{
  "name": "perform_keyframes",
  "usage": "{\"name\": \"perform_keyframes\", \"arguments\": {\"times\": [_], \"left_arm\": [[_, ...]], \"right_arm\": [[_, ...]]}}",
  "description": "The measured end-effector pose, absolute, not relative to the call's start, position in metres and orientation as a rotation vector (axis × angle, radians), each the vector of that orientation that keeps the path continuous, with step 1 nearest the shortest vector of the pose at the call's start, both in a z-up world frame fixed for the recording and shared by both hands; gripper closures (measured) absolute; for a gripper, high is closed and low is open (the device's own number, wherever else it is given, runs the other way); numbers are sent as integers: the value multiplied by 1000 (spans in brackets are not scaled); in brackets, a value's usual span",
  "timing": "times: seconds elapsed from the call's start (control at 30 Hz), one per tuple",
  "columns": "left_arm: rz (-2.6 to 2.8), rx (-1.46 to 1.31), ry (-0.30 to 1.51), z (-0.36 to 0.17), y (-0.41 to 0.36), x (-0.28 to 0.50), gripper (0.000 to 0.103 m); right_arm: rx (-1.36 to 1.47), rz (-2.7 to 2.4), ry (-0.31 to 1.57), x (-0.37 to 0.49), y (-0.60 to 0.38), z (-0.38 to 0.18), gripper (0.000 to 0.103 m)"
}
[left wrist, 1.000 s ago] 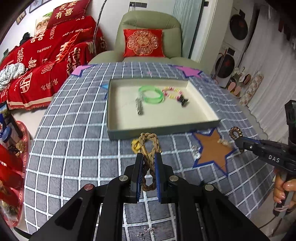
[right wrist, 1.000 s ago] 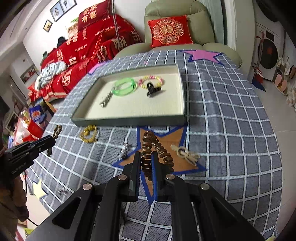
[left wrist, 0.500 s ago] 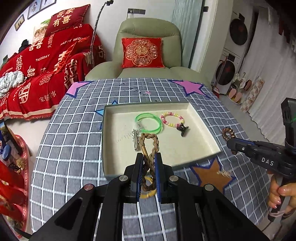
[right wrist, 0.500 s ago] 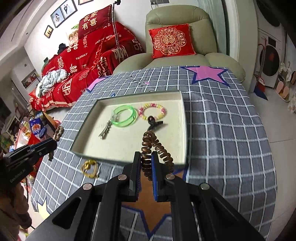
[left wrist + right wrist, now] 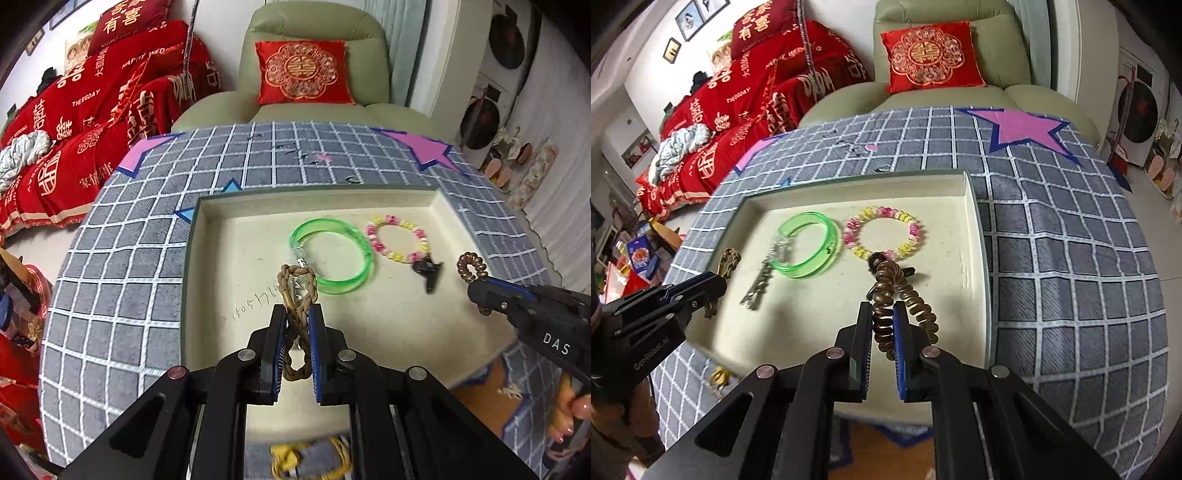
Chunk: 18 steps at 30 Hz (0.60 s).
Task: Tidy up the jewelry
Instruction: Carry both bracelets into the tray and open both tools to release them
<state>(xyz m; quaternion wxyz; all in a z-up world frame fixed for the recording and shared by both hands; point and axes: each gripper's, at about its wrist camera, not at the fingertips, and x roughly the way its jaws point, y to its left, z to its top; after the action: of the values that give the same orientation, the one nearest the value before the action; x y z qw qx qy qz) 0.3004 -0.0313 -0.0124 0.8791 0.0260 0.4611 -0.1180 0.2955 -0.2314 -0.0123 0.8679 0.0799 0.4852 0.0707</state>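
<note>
My left gripper (image 5: pixel 297 314) is shut on a braided brown rope bracelet (image 5: pixel 298 295) and holds it over the left middle of the cream tray (image 5: pixel 229 258). My right gripper (image 5: pixel 882 310) is shut on a brown spiral coil hair tie (image 5: pixel 905 295) over the tray's right part (image 5: pixel 975 258). In the tray lie a green bangle (image 5: pixel 809 245), a pink and yellow bead bracelet (image 5: pixel 882 232), a silver chain (image 5: pixel 762 277) and a black clip (image 5: pixel 428 271), partly hidden in the right wrist view.
The tray sits on a grey checked tablecloth (image 5: pixel 1071 258) with pink star patches (image 5: pixel 1023 125). A yellow bracelet (image 5: pixel 310 458) lies on the cloth before the tray's near edge. An orange star patch (image 5: pixel 487 384) shows at the right. An armchair and red sofa stand behind.
Both grippers have moved forward from the tray's near edge to over the tray, each still holding its piece. The yellow bracelet and orange star now lie behind the fingertips.
</note>
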Motion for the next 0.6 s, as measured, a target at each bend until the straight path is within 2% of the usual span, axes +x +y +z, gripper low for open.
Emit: {"name": "perform_keyframes", "arguments": {"times": [0.23,0.6], "left_arm": [[-227,55,986,-34,-31,313,82],[-214,108,966,-41,-40,311,82]], "right_arm": [[170,124,1034,309,-233,-35,91],[165,128,1046,311,-228,-46,91]]}}
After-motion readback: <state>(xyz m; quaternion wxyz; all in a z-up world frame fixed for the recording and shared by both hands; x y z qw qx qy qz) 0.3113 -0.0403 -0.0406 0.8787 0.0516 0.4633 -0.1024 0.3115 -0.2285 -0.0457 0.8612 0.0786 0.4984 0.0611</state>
